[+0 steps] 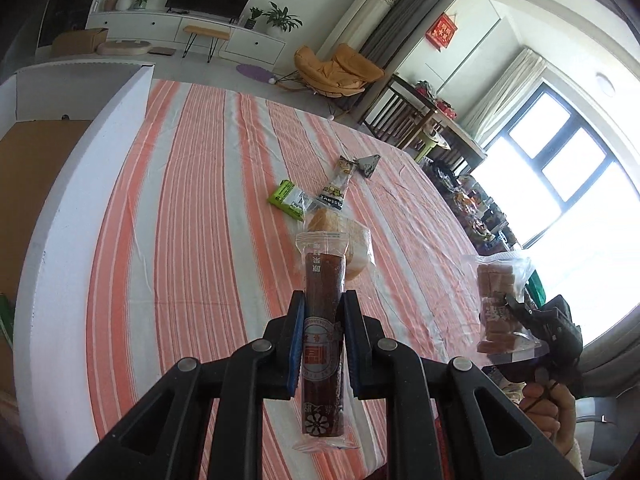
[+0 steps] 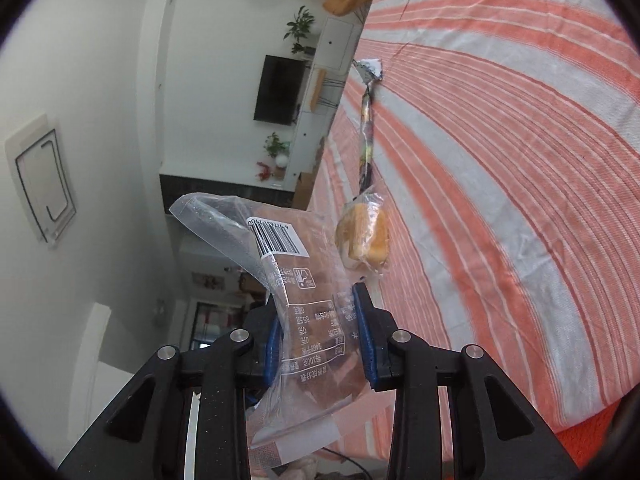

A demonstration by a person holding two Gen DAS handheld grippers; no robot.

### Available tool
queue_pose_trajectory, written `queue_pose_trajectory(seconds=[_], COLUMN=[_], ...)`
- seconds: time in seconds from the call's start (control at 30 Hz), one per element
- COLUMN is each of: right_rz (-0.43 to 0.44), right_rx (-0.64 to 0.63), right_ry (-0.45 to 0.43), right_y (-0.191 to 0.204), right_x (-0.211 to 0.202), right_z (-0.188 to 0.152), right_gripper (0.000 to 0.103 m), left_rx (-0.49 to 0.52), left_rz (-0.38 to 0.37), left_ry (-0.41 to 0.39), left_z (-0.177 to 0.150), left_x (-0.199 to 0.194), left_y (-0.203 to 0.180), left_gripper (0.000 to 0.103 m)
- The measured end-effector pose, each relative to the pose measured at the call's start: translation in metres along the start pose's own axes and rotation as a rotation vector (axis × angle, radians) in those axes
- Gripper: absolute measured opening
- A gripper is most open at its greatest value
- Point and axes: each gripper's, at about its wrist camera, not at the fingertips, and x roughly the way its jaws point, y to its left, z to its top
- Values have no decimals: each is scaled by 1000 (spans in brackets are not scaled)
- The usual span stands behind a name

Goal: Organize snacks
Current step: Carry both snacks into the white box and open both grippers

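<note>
My left gripper (image 1: 325, 304) is shut on a brown stick snack (image 1: 323, 276) in a clear wrapper and holds it upright above the striped tablecloth (image 1: 180, 200). My right gripper (image 2: 318, 308) is shut on a clear bag of brown cake slices (image 2: 304, 276), lifted off the table; the left wrist view has that bag (image 1: 500, 300) at the right. On the cloth beyond lie a wrapped bread piece (image 1: 354, 248), a green packet (image 1: 289, 199), a long thin packet (image 1: 338, 186) and a silver triangular packet (image 1: 368, 164).
A white-walled box (image 1: 60, 240) with a brown cardboard floor (image 1: 36, 168) borders the table's left side. A hand (image 1: 548, 412) holds the right gripper at the lower right. Chairs, a cluttered shelf and a window stand beyond the table.
</note>
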Motion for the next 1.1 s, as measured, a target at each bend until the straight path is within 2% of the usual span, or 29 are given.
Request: queue_pose_trajectory(seconds=[0.2,0.47,0.67,0.83,0.97,1.1], right_rz=[67,143,192,278,276,237], right_rx=[3,35,22,26,-23,-86], right_ry=[63,200,348,467,532,594], right_y=[27,58,99,138,167,186], right_x=[19,75,147,209,251,291], right_z=[-24,-64,-97,-126,-145,-165], right_gripper=[34,34,33,33,33,33], left_rx=[-6,-68,-129,-182,-206,-232], left_rz=[-54,-42,48,128,177,234], left_ry=[-37,-97,-197,-258,-302,-319], left_z=[2,3,12,13,11,8], left_x=[-47,-105,-165,-201,-222,-233], left_y=[-3,33,83,122,145,169], left_gripper=[17,17,17,17,17,17])
